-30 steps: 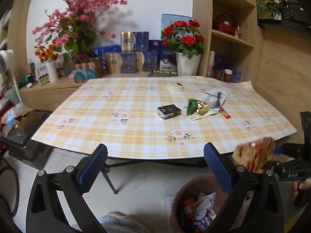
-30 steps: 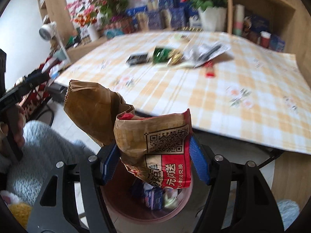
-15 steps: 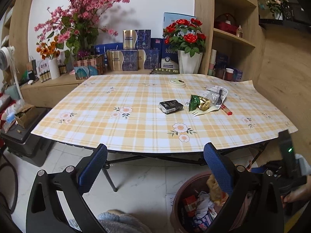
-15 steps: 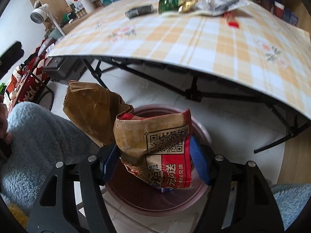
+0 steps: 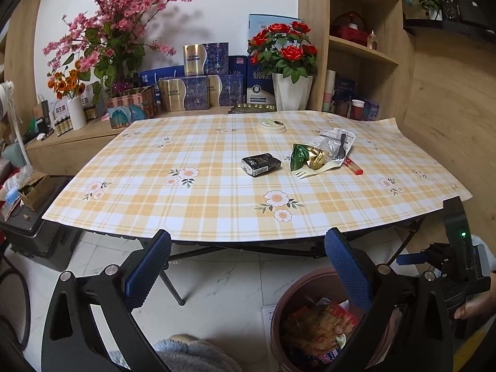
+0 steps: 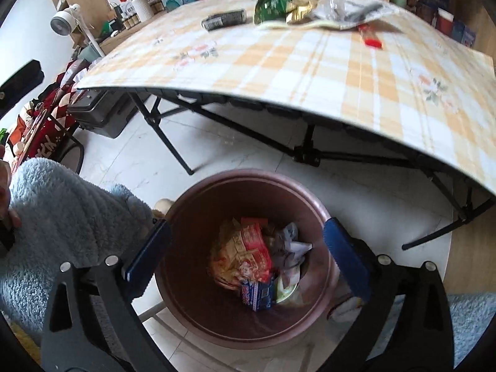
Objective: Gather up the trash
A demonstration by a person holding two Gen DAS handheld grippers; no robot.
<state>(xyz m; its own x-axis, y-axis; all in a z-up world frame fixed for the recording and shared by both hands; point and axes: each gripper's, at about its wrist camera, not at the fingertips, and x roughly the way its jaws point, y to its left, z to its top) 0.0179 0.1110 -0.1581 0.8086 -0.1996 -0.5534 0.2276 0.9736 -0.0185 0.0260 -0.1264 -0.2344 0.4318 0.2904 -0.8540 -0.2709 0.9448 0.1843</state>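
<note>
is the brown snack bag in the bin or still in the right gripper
In the bin. The brown snack bag lies among trash inside the bin; the right gripper, its jaws just opened, holds nothing.

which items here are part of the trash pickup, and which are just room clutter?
Job:
- bin, brown snack bag inside it
- right gripper, jaws just opened, nothing between them
- on the table: black pack, green wrapper, clear bag, red stick, lid

Lying about:
- rose pot
- gift boxes
- pink blossoms

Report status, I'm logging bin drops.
Right tongs just opened, empty over bin. Brown bag inside. Left tongs open, idle. Nothing blocking.
</note>
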